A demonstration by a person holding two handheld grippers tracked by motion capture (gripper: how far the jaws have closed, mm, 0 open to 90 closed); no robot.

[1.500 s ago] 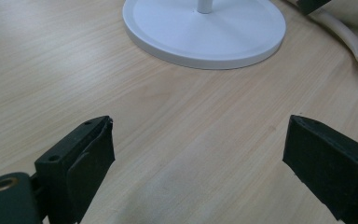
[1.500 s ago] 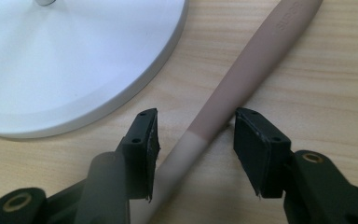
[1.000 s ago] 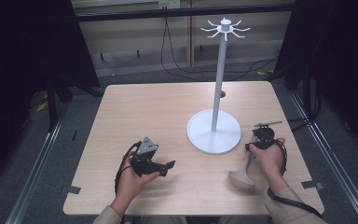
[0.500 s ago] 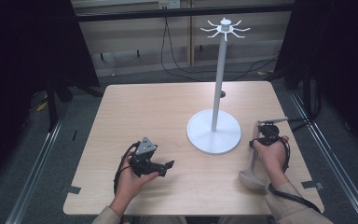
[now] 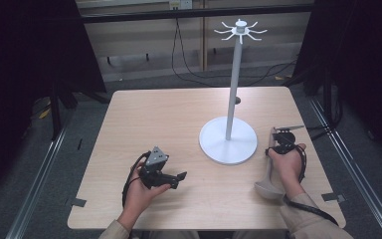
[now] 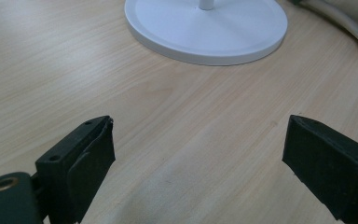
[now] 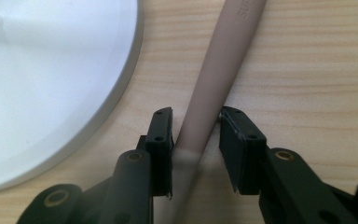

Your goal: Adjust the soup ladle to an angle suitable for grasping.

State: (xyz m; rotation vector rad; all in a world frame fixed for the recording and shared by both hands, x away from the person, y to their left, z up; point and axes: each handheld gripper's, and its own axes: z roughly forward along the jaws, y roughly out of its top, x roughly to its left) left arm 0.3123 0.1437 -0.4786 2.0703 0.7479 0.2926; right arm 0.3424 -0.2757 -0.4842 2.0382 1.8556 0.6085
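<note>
A grey-beige ladle lies on the wooden table, right of the white stand. Its bowl points to the near edge. My right gripper points down at its handle. In the right gripper view the handle runs between the jaws, which have just been closing. Both pads now rest against it, so the right gripper is shut on it. My left gripper rests in a hand near the front left. It is open, and my left gripper has only bare table between its jaws.
The white stand has a round base, a tall pole and several hook arms at its top. The base lies close beside the ladle handle, and the base is ahead of the left jaws. The floor drops off past the table edges.
The right hand and its gripper have shifted a little to the right, and the ladle's bowl has slid slightly with them. The left hand has kept still.
</note>
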